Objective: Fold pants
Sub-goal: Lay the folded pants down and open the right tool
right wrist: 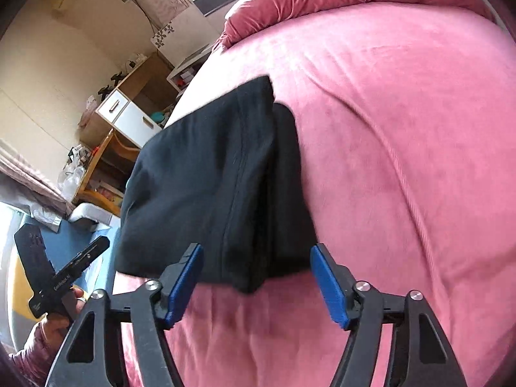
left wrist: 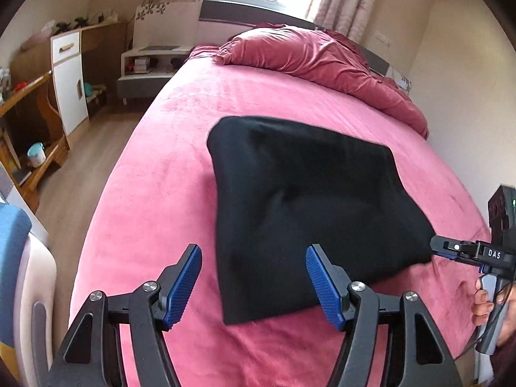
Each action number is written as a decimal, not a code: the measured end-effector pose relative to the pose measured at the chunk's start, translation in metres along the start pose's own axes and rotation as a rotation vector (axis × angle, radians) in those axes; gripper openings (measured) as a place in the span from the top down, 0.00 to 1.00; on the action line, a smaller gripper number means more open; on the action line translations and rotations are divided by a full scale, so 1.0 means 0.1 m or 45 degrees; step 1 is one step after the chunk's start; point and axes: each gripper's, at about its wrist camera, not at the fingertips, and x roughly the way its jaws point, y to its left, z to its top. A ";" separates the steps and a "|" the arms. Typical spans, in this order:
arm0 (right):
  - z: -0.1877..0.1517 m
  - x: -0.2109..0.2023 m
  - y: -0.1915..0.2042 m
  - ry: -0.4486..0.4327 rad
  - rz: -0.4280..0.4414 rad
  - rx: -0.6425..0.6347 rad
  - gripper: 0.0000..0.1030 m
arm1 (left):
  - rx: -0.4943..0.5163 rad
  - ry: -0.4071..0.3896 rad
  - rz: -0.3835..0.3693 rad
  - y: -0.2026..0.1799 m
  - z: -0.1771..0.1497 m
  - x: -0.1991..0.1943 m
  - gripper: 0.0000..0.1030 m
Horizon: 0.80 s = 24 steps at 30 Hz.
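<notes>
As the pants point(left wrist: 300, 206) lie in a thick folded bundle at the centre of the left wrist frame, on the pink bed point(left wrist: 154, 193), folding seems nearly done; the left gripper point(left wrist: 254, 285) has its jaws spread and empty; the right gripper point(left wrist: 433, 246), at the right edge, touches the bundle, its state unclear.

In the right wrist view the right gripper point(right wrist: 256, 285) shows spread jaws around the bundle's near end point(right wrist: 225, 177); the next move probably calls for smoothing; the layers beneath are hidden.

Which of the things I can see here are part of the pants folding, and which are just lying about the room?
Part of the job:
black pants, folded into a compact stack
pink bed they lie on
left gripper, open
right gripper, open

Just lying about:
rumpled red duvet
white-doored wooden cabinet
low bedside table
curtains
</notes>
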 end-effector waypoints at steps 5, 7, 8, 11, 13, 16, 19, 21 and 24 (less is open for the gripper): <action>-0.03 0.19 0.07 0.029 -0.036 0.006 0.83 | 0.041 0.085 -0.029 -0.22 -0.04 0.20 0.34; 0.03 0.16 0.09 -0.001 -0.071 0.009 0.87 | 0.061 0.113 -0.042 -0.27 -0.05 0.25 0.34; 0.05 0.13 0.08 -0.020 -0.085 0.018 0.89 | 0.055 0.146 -0.059 -0.27 -0.06 0.29 0.34; 0.02 0.25 -0.06 0.010 -0.173 0.033 0.90 | 0.104 0.204 -0.071 -0.34 -0.16 0.44 0.34; 0.00 0.34 -0.13 0.022 -0.160 0.058 0.90 | 0.140 0.199 -0.040 -0.40 -0.19 0.45 0.34; 0.02 0.32 -0.06 0.029 -0.204 0.003 0.89 | 0.125 0.210 -0.032 -0.42 -0.16 0.46 0.34; 0.02 0.26 -0.02 0.017 -0.209 -0.008 0.86 | 0.087 0.173 -0.012 -0.41 -0.09 0.36 0.32; 0.00 0.19 0.01 -0.001 -0.214 -0.008 0.80 | 0.061 0.157 -0.001 -0.42 -0.05 0.29 0.32; -0.04 0.09 0.13 -0.036 -0.286 -0.054 0.61 | 0.056 0.107 0.032 -0.46 -0.06 0.14 0.32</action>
